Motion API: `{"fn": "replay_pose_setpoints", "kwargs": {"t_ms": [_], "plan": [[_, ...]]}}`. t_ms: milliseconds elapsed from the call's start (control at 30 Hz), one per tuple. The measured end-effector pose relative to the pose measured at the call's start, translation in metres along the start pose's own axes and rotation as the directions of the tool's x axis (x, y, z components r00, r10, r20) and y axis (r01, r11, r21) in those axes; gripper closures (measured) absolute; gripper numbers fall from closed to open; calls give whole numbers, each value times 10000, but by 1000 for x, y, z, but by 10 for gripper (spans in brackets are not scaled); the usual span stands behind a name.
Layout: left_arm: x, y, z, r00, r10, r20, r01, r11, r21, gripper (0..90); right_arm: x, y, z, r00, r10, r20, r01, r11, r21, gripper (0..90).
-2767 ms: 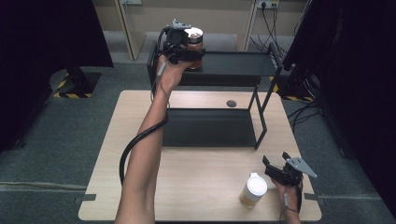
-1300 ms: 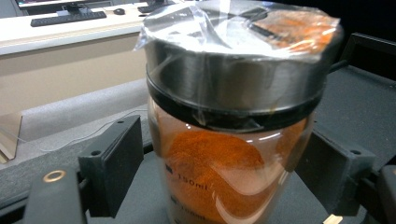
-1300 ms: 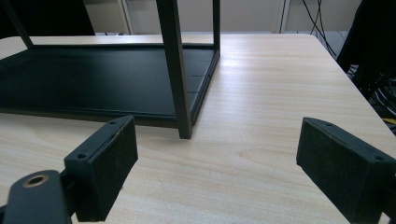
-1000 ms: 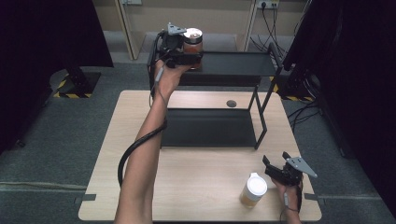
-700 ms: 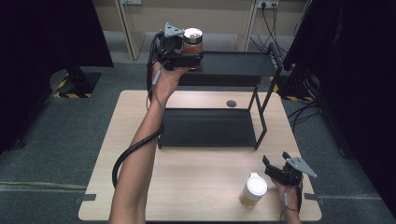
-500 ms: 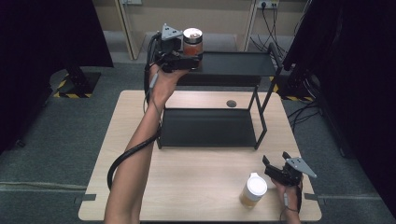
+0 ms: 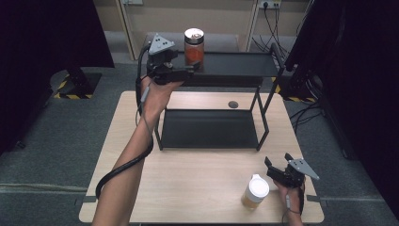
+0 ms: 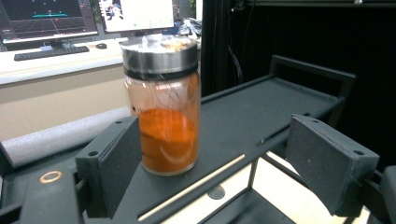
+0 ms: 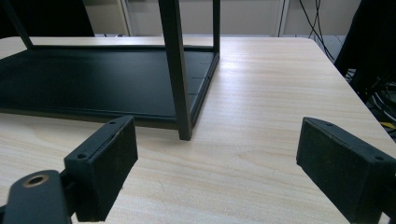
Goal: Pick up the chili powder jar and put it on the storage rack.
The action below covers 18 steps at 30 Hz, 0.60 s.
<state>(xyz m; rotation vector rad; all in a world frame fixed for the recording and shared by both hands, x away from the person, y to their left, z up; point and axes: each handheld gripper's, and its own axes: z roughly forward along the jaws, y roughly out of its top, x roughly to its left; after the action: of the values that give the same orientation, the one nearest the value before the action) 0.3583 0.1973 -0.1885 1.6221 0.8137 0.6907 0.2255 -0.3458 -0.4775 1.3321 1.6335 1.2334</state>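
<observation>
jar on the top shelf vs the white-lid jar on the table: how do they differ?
The shelf jar has a metal lid and orange-red contents; the table jar has a white lid and paler yellowish contents. The shelf jar stands on the black rack just ahead of the open left gripper; the table jar stands on the wooden table beside the open right gripper. Both are upright, lidded and ungripped.

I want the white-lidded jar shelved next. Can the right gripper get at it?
Probably yes: the right gripper is open, close beside the jar on the table, with nothing between them.
</observation>
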Motion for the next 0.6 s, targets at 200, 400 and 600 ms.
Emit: {"fn": "replay_pose_setpoints", "kwargs": {"t_ms": [200, 400, 600], "plan": [[-10, -14, -16, 9979, 615, 186, -614, 9981, -48, 179, 0, 0, 0, 10000, 7, 1, -7, 10000, -3, 126], [-26, -29, -33, 9898, 1377, 357, -1367, 9902, -295, 170, 0, 0, 0, 10000, -27, 8, 27, 10000, 8, 126], [-40, -52, -51, 9876, 1401, 714, -1336, 9870, -888, 152, 0, 0, 0, 10000, -20, 12, 20, 10000, 4, 126]]}}
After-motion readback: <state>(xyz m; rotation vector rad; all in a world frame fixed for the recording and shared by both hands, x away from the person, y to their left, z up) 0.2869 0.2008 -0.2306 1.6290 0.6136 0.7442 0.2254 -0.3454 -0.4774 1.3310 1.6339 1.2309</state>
